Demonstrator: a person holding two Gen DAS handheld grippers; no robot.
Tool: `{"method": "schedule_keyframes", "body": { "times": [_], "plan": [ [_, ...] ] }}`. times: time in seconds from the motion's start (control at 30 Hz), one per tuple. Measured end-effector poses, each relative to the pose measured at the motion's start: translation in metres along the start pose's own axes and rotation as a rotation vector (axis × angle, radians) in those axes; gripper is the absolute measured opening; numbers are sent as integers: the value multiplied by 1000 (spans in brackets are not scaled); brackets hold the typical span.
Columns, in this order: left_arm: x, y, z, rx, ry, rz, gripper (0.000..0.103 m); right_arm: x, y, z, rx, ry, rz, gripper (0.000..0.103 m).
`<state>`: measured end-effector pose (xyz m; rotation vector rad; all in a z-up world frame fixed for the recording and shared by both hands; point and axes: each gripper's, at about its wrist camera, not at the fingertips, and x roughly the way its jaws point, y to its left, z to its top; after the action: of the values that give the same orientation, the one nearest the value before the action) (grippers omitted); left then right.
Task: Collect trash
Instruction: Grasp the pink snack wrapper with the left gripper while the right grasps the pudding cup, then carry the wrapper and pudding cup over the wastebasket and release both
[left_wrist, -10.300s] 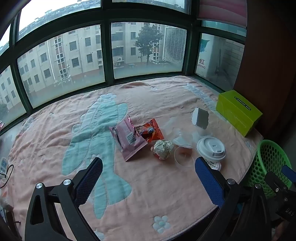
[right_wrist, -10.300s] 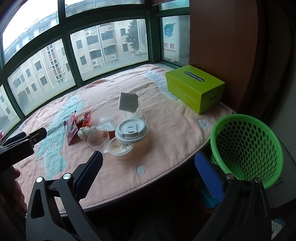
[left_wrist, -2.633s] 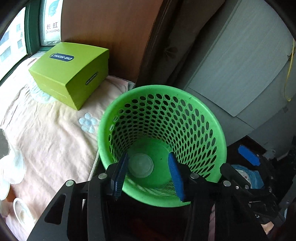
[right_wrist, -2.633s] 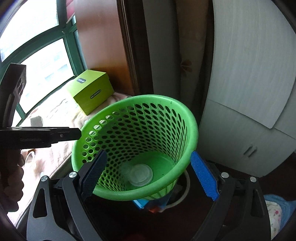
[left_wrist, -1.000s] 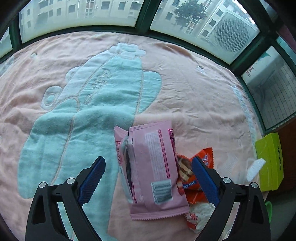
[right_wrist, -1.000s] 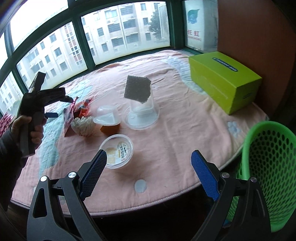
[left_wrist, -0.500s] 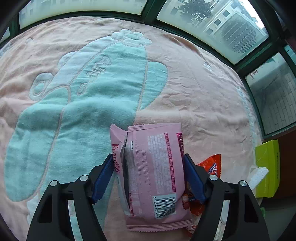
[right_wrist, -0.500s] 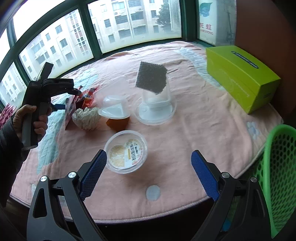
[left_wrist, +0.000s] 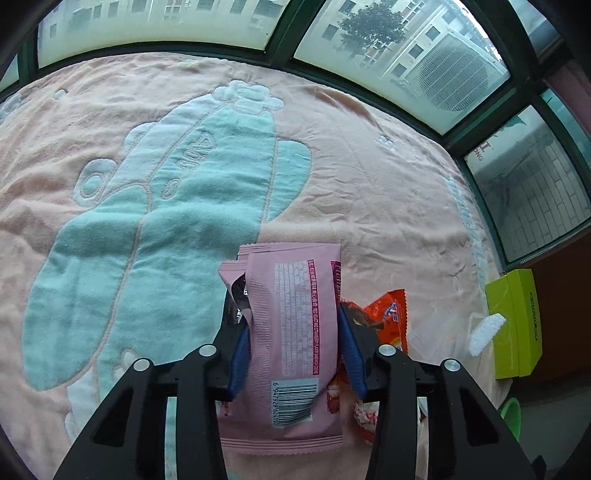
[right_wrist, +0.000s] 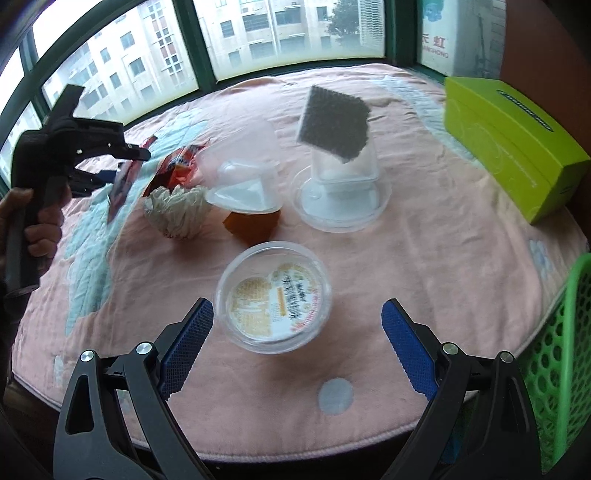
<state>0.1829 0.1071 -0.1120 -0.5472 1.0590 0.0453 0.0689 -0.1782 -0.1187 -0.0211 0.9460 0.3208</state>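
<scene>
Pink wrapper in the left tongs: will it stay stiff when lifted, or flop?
Likely floppy: the pink wrapper is thin film, already buckled where the left tongs have been closing on it. Probably light, looking torn open at its left edge. The glossy film may slip.

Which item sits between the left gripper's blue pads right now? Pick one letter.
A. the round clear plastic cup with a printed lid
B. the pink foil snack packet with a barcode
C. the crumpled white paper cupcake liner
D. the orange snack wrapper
B. In the left wrist view the left gripper has just been closing, and its blue pads now press both long edges of the pink foil snack packet.
</scene>
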Motion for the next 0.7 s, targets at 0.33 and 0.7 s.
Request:
{"method": "schedule_keyframes", "body": {
  "times": [0.33, 0.7],
  "plan": [
    [-41, -11, -16, 57, -31, -71, 39, 11, 12, 2, -15, 0, -18, 71],
    [-83, -56, -38, 164, -52, -169, 39, -31, -4, -5, 47, -67, -2, 68]
  ]
}}
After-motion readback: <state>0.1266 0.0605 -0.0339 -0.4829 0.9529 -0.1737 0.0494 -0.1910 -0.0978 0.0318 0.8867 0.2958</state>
